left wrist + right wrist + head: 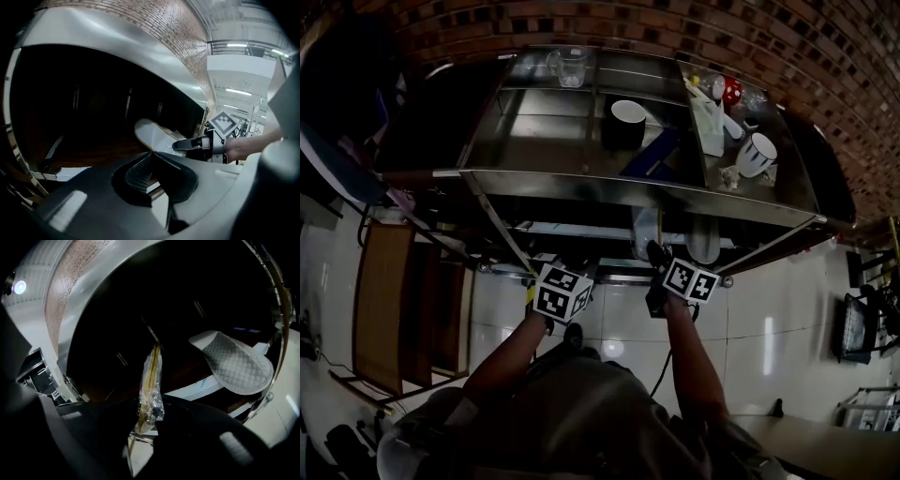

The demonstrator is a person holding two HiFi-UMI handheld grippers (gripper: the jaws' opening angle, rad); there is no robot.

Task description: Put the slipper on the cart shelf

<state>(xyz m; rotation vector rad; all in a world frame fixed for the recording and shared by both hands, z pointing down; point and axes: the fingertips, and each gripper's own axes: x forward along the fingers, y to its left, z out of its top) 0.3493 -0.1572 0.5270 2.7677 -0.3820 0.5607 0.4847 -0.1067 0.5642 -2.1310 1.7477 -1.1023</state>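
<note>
A white slipper [151, 380] in clear plastic wrap is seen edge-on, with my right gripper [147, 420] shut on its near end. In the left gripper view that slipper [152, 135] shows its pale sole, reaching into the dark lower shelf of the metal cart [581, 180]. A second, quilted white slipper [234, 364] lies on the lower shelf just right of the held one, and shows in the head view [705, 246] too. My left gripper [151, 155] hovers left of the right gripper [187, 144], its jaws together with nothing between them.
The cart's top shelf carries a glass jug [568, 66], a black and white cup [626, 120], a red mug [727, 90] and a white mug [757, 153]. A brick wall [825, 56] stands behind. A wooden frame [389, 305] stands on the tiled floor at left.
</note>
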